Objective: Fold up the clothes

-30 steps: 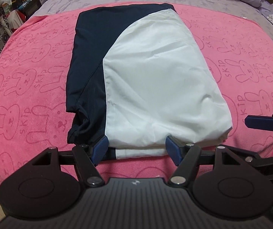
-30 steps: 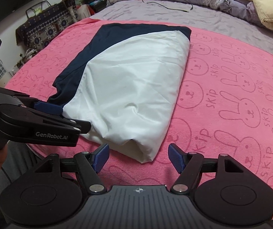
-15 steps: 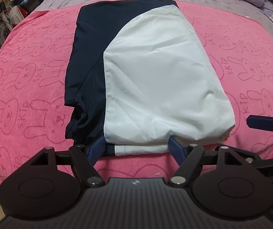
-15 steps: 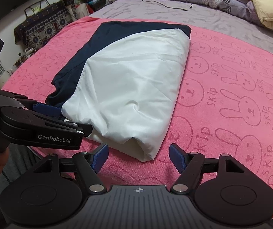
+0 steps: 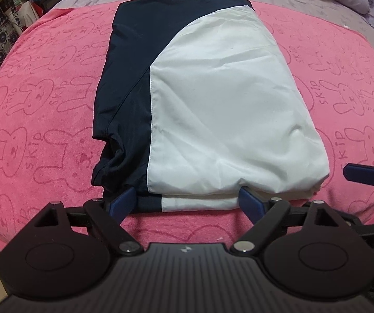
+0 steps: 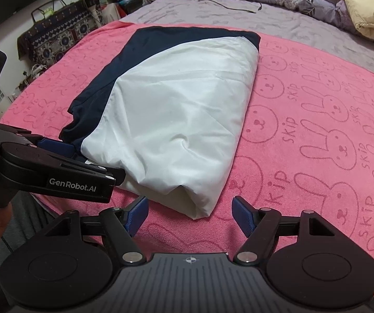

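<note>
Blue-padded left gripper (image 5: 188, 202) wider than before

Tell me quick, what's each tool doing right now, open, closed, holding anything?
Left tool: open, jaws just widened around the near edge of the folded navy-and-white garment, not gripping it.
Right tool: open, empty, at the garment's near corner.

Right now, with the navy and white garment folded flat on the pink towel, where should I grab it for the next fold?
Probably by its near edge: the folded garment lies with stacked layers showing along the near hem. Come in low from the near side, sliding one jaw under all layers. The left gripper, jaws just opened, already straddles that hem; the right gripper sits open at the near right corner.
</note>
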Tool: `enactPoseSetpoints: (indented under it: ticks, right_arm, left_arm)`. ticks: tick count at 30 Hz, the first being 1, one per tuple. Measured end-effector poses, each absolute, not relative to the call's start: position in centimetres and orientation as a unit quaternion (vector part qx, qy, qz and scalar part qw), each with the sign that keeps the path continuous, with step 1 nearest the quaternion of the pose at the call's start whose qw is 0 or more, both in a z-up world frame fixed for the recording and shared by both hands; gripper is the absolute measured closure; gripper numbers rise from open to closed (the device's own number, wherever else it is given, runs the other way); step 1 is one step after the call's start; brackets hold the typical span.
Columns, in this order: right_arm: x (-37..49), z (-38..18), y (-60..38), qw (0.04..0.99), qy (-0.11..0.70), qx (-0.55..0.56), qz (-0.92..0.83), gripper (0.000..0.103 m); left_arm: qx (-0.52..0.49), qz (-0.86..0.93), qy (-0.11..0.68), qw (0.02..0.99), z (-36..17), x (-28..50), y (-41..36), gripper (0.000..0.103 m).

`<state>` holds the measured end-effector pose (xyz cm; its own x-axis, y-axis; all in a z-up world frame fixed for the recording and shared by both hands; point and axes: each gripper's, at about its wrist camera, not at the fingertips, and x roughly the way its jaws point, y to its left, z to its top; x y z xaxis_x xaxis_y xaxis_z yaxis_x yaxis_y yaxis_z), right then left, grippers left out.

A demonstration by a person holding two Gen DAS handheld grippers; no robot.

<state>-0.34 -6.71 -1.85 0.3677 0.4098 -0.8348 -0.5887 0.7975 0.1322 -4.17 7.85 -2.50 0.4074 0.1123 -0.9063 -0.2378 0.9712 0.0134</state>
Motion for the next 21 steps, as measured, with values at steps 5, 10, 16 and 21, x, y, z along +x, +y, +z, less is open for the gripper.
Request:
enactPoseSetpoints:
  ticks: [5,10,16,21]
  right_arm:
    - [-0.37,-1.88,-6.71,0.821,0.474,-0.096,0.305,0.032]
    - [-0.4,-1.95,-6.69,0.82,0.474,-0.098,0.305,0.032]
    - [-0.39,-2.03,-6.67,0.819,0.476,-0.1,0.306,0.032]
    - [-0.41,-2.08,-6.64,0.819,0.476,-0.101,0.305,0.032]
  left_arm:
    - [-0.057,0.114,0.536,0.834,-2.95,-4.18,8.03,0.01]
    - [-0.071,0.114,0.537,0.833,-3.03,-4.28,8.26,0.01]
    - [-0.064,0.12,0.536,0.833,-3.24,-4.37,8.04,0.01]
    - [-0.059,0.122,0.536,0.833,-3.33,-4.44,7.85,0.009]
